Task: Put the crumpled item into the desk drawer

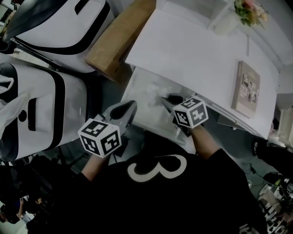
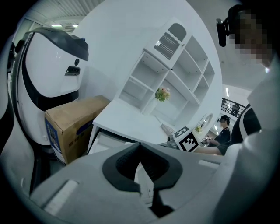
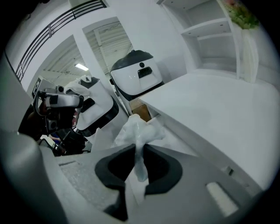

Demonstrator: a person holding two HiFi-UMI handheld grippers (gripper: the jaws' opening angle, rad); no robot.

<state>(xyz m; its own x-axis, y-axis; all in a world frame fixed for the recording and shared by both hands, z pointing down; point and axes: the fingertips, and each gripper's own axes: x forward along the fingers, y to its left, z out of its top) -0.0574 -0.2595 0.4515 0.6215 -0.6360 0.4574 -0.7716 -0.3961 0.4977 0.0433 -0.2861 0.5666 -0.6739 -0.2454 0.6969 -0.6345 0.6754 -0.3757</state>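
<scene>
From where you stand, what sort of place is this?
Probably a lab or demo room furnished like a study: a white desk with an open drawer, a white shelf unit, and large white machines beside a cardboard box.

Shelving: white cubby unit (image 2: 175,74), right of centre
Carton: brown cardboard box (image 2: 72,127), lower left
Light: ceiling strips (image 2: 57,25), upper left

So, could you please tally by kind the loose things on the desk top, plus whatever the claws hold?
Book: 1
Vase of flowers: 1
Crumpled plastic item, pinched in the right gripper claw: 1
Total: 3
</scene>
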